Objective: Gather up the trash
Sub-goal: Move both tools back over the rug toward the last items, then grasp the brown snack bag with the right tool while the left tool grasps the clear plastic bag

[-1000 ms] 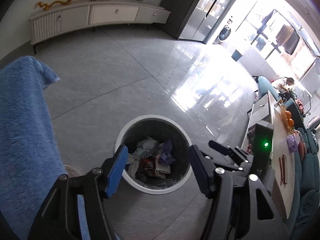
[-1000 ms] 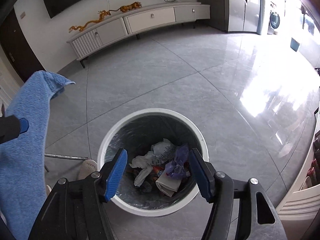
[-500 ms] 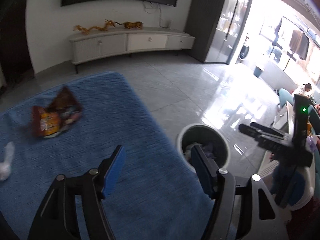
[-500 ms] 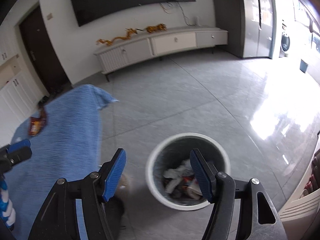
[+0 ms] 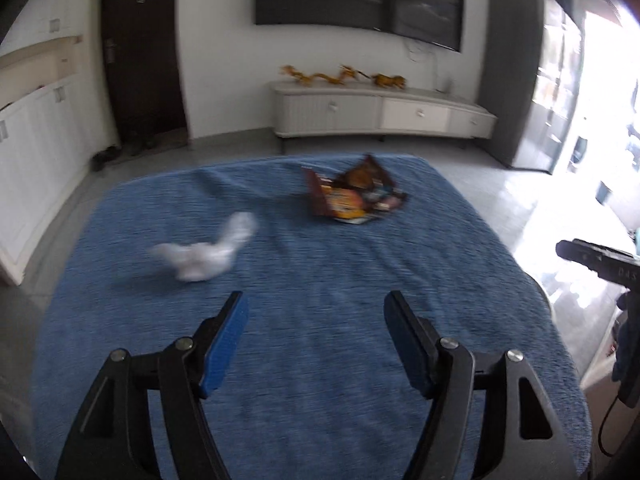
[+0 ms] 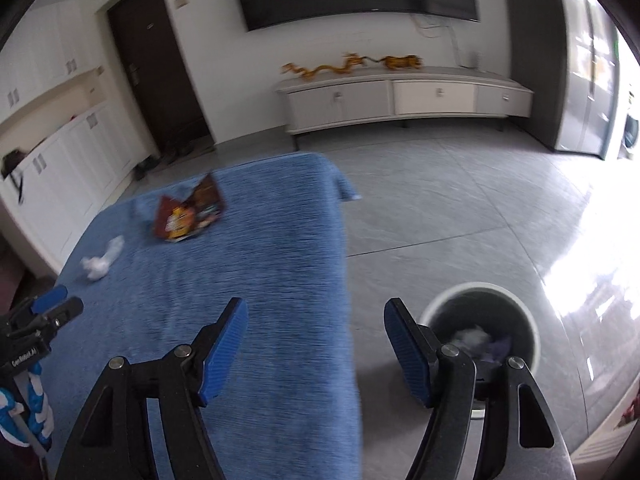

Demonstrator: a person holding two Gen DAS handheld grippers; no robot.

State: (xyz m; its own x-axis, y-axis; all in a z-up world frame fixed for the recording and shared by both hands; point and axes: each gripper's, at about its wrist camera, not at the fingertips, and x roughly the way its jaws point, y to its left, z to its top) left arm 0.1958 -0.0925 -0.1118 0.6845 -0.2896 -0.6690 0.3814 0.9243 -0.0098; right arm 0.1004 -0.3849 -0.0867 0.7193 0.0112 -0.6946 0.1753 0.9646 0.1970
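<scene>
A crumpled white tissue [image 5: 208, 254] and a torn red-brown snack wrapper [image 5: 352, 196] lie on a table covered by a blue cloth [image 5: 320, 320]. My left gripper [image 5: 316, 340] is open and empty, above the near part of the cloth, short of both items. My right gripper [image 6: 316, 344] is open and empty over the table's right edge. In the right wrist view the tissue [image 6: 102, 262] and wrapper [image 6: 188, 214] lie far left. A white-rimmed trash bin [image 6: 480, 336] with trash inside stands on the floor to the right of the table.
A grey tiled floor [image 6: 460, 208] surrounds the table. A low white TV cabinet [image 5: 380, 114] stands along the far wall under a dark screen. White cupboards [image 6: 72, 160] line the left wall. A dark door [image 5: 140, 48] is at the back left.
Both grippers swung up and left, away from the bin toward the table. The tissue and wrapper came into full view. Both grippers stayed open and empty.
</scene>
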